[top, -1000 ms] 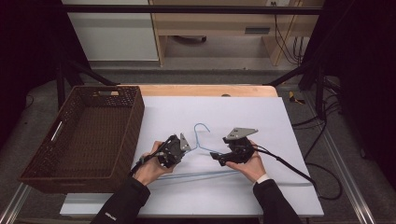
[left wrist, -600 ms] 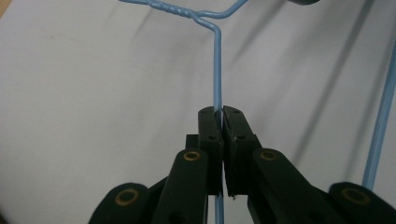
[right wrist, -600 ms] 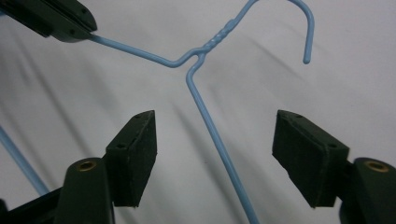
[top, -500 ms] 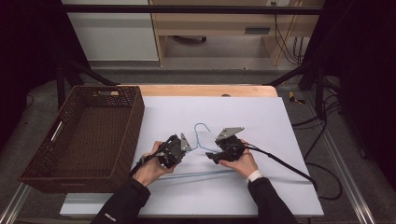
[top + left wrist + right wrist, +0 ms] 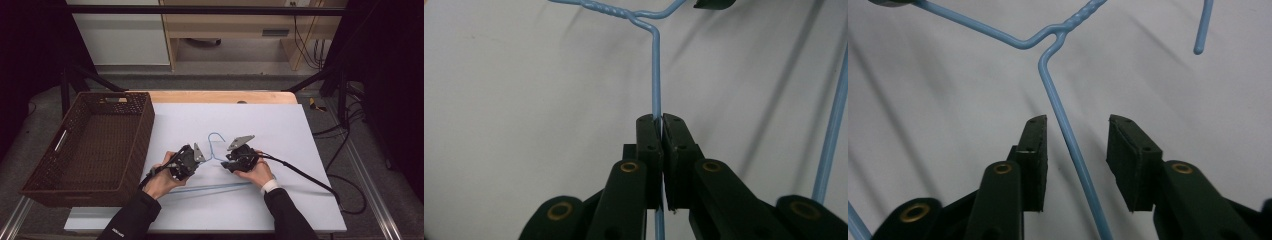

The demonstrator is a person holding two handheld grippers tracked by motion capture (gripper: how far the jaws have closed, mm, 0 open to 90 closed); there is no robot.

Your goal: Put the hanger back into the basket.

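Here the left tool (image 5: 662,120) is pinching its two black jaws together on one sloping arm of the blue wire hanger (image 5: 656,70), the wire passing straight between the pads and running up to the twisted neck at the top of the left gripper view. In the high view this left tool (image 5: 196,156) is sitting in the person's left hand (image 5: 162,180), just to the left of the hanger's neck. The right tool (image 5: 1075,135) is standing with its jaws apart — the hanger's other sloping arm (image 5: 1063,120) is lying in the gap between them, closer to the left pad, and neither pad is pressing on it. In the high view the right tool (image 5: 227,162) is resting in the right hand (image 5: 257,172), just right of the neck, with its black cable trailing off toward the table's right edge. The hanger (image 5: 216,145) is lying flat on the white table (image 5: 280,125), near its front middle — hook pointing away from the person, long bottom bar running between the two hands close to the wrists. A dark brown woven basket (image 5: 127,145) is sitting at the table's left side, well apart from the hanger, and beyond the far edge a strip of bare wooden tabletop (image 5: 220,96) is showing.
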